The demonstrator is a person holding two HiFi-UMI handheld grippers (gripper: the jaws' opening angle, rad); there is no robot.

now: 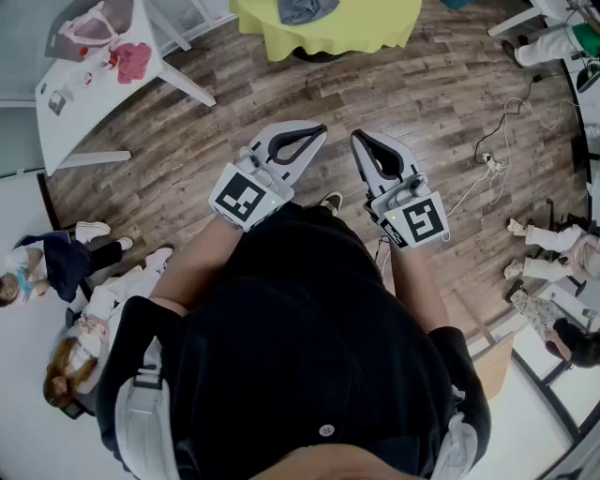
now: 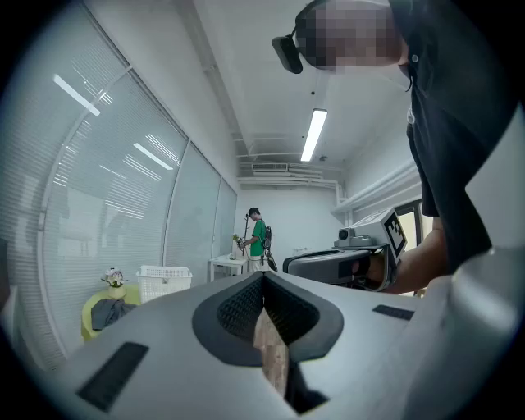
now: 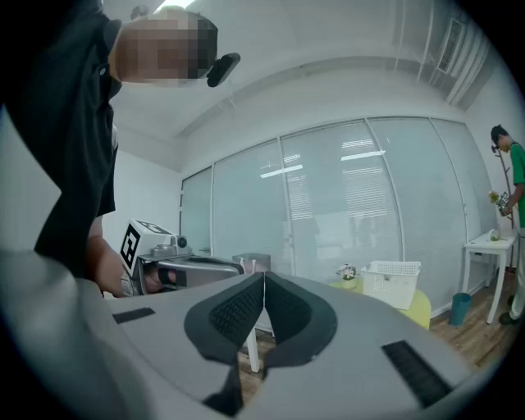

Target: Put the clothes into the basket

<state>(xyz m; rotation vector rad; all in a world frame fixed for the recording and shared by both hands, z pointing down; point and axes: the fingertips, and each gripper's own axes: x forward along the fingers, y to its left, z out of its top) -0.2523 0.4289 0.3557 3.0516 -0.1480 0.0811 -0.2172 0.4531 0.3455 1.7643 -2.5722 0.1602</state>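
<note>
The fingers of the left gripper [image 2: 264,276] and of the right gripper [image 3: 264,276] are pressed together with nothing between them, both held level over the wood floor [image 1: 422,94]. Only the gripper views show the white basket [image 2: 164,281] on the yellow desk [image 3: 422,312], beside a grey garment [image 2: 108,312]. The head view cuts that desk off, and alone shows pink clothes [image 1: 131,61] on a white desk [image 1: 84,108].

White basket and loose clothes on two tables

A white lattice-walled basket [image 2: 164,283] stands upright on the yellow table [image 1: 375,28]. A crumpled grey garment [image 1: 298,9] lies on the same table near its edge, just beside the basket. A bunched pink garment [image 1: 131,61] lies on the white table [image 1: 84,103], well apart from both.
</note>
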